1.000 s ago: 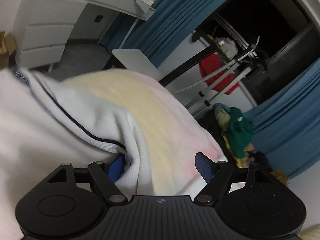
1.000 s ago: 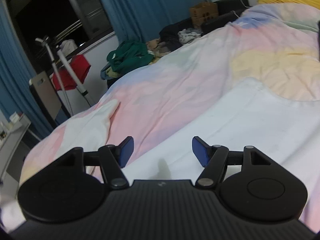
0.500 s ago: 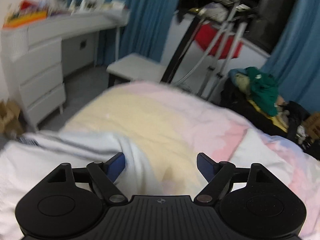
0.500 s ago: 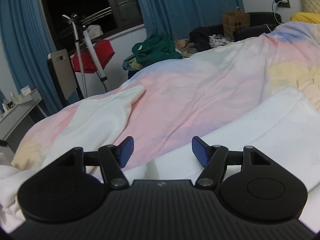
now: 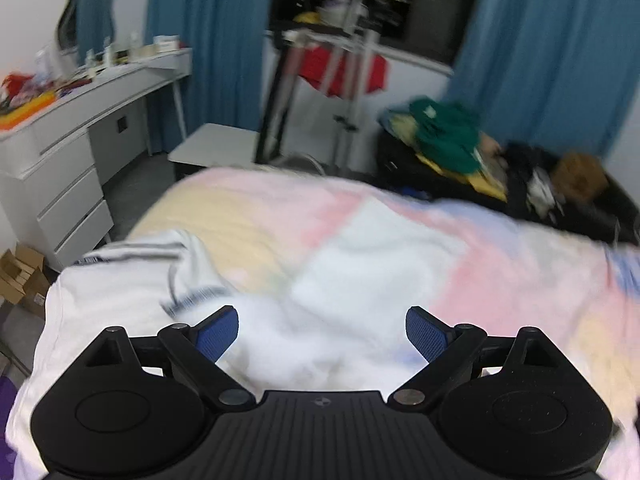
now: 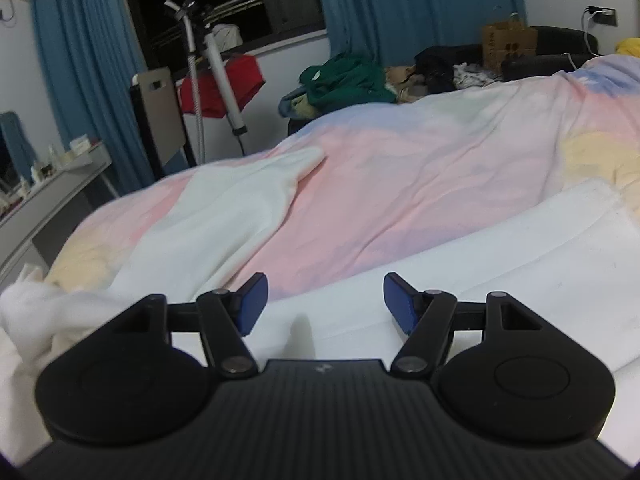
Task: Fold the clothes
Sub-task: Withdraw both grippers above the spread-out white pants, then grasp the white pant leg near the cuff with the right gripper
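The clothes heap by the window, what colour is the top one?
Dark green. The green garment shows sharpest in the right wrist view.

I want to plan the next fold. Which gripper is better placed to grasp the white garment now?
Probably the right gripper: it hovers open, low over the white garment, in a sharp view. The left gripper, its jaws just opened with nothing between them, sits higher in a blurred view.

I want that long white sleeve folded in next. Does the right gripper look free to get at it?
Probably yes. The right gripper is open and holds nothing, and the white sleeve lies flat on the pastel bedspread ahead to its left, with nothing on top of it.
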Demonstrator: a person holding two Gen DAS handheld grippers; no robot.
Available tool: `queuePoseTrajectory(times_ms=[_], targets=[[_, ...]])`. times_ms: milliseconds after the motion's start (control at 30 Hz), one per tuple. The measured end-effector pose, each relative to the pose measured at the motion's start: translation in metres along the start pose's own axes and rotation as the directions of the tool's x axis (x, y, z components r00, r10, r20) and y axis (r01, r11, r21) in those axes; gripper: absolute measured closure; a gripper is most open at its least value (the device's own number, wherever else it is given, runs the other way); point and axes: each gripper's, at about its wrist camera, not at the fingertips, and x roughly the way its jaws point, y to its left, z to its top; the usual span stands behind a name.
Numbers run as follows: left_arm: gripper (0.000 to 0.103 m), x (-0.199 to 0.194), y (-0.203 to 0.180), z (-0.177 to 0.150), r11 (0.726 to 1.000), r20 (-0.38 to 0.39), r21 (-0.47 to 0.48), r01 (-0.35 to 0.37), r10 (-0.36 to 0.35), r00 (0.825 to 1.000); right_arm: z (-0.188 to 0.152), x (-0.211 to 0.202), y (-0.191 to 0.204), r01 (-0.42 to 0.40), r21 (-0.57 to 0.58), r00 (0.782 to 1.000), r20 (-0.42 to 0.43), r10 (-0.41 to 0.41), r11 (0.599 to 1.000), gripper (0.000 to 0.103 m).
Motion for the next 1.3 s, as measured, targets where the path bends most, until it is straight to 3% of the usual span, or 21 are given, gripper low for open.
queuePoseTrajectory(times_ms=[133,267,433,633,767,900,1067,1200,1300], targets=[[0.011,-0.041,-0.074,-0.031,0.988,0.028,0.147,-0.058,0.054,0.998,-0.006,0.001,0.001,0.017,-0.045,1.000,-0.018,-0.018,0.999,0.036],[0.011,-0.077,-0.134,-0.046,0.963,0.109,0.265,-0.041,0.012,0.994,-0.006,-0.002,-0.005,0.016,-0.039,1.000,-0.014,-0.016,0.999,0.036],[0.011,-0.098,-0.162,-0.057,0.961,0.154,0.276,-0.020,-0.024,0.988,-0.005,-0.008,-0.016,0.007,0.014,1.000,-0.019,-0.007,1.000,0.036],[0.011,-0.088,-0.123,-0.049,0.971,0.140,0.239,-0.011,-0.023,0.990,-0.003,-0.012,-0.030,-0.020,0.096,0.999,-0.029,0.022,0.995,0.036],[0.011,-0.067,-0.065,-0.044,0.994,0.109,0.105,0.019,-0.030,0.994,-0.001,-0.010,-0.033,-0.053,0.127,0.998,-0.024,0.056,0.991,0.036],[0.011,-0.033,-0.026,-0.057,0.991,0.106,0.123,-0.047,0.034,0.994,0.001,-0.009,-0.029,-0.080,0.136,0.996,-0.020,0.084,0.987,0.036],[0.011,0.017,0.018,-0.083,0.992,0.086,0.127,-0.009,-0.002,0.996,0.002,-0.005,-0.027,-0.125,0.156,0.991,-0.023,0.130,0.980,0.036],[0.011,0.058,0.036,-0.114,0.993,0.099,0.114,0.021,-0.033,0.995,0.002,-0.004,-0.032,-0.203,0.231,0.976,-0.037,0.217,0.952,0.035],[0.011,0.094,0.046,-0.131,0.996,0.077,0.074,0.049,-0.055,0.996,0.003,0.001,-0.035,-0.287,0.286,0.946,-0.065,0.318,0.914,0.035]])
